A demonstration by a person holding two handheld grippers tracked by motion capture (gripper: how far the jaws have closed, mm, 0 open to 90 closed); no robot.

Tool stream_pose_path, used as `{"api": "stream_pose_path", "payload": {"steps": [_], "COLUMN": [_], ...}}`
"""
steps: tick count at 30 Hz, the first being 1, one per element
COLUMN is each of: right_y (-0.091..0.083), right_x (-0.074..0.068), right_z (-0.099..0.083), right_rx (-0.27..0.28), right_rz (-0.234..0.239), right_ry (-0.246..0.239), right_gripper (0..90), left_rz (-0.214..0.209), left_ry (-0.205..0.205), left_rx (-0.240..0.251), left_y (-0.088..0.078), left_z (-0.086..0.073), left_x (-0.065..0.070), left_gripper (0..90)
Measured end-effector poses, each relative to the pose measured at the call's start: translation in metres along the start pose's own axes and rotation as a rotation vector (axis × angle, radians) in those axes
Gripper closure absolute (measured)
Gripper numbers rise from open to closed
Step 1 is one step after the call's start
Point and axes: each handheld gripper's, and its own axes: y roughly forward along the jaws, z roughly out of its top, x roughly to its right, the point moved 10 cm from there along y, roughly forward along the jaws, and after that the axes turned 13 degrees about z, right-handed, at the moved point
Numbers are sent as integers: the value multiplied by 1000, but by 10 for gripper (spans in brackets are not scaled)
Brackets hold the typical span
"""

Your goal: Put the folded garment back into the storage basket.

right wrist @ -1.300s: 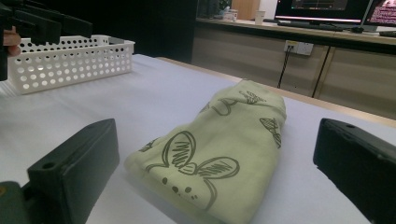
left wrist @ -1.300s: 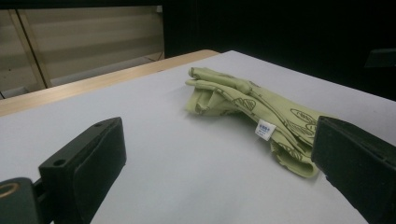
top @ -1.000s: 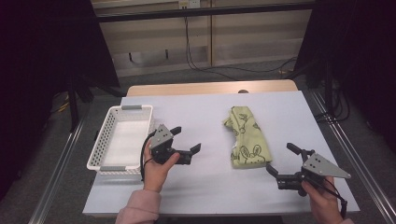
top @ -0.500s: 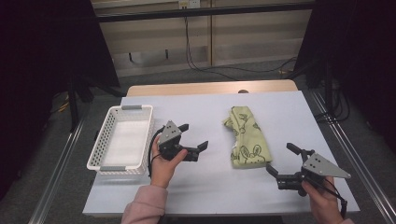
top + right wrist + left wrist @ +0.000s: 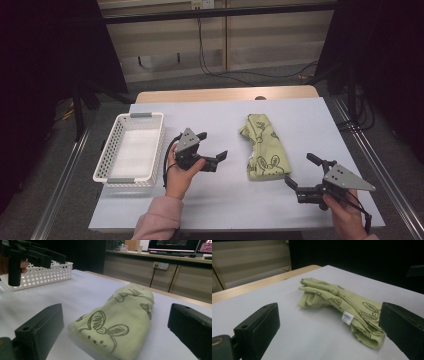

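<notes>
A white perforated basket (image 5: 111,161) sits at the table's (image 5: 310,120) left.

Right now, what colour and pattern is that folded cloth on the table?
The folded cloth is pale yellow-green with dark line-drawn rabbit heads, clearest in the right gripper view.

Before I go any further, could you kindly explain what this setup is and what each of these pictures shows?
A person sits at a table covered in pale sheet, holding a hand-held two-jaw tool in each hand. The high view looks down from above: the left gripper and right gripper are both open and hold nothing. Between them lies a folded green cloth printed with rabbits; a white basket stands at the left. The other two pictures come from cameras riding on each gripper, looking along its black jaws at the cloth.
</notes>
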Motion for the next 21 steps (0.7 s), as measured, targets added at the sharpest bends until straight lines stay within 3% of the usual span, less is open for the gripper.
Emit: {"api": "stream_pose_path", "payload": {"steps": [9, 11, 16, 21], "right_y": [0, 0, 0, 0], "right_x": [0, 0, 0, 0], "right_z": [0, 0, 0, 0], "right_rx": [-2, 0, 1, 1], "right_rz": [-2, -2, 1, -1], "right_ry": [3, 0, 0, 0], "right_gripper": [2, 2, 1, 2], "left_rz": [-2, -41, -64, -27], "left_ry": [8, 1, -4, 19], "left_rx": [-28, -9, -6, -43], "left_y": [8, 11, 16, 20], "left_z": [0, 2, 2, 0], "left_x": [4, 7, 11, 11], "left_gripper": [40, 40, 40, 40]}}
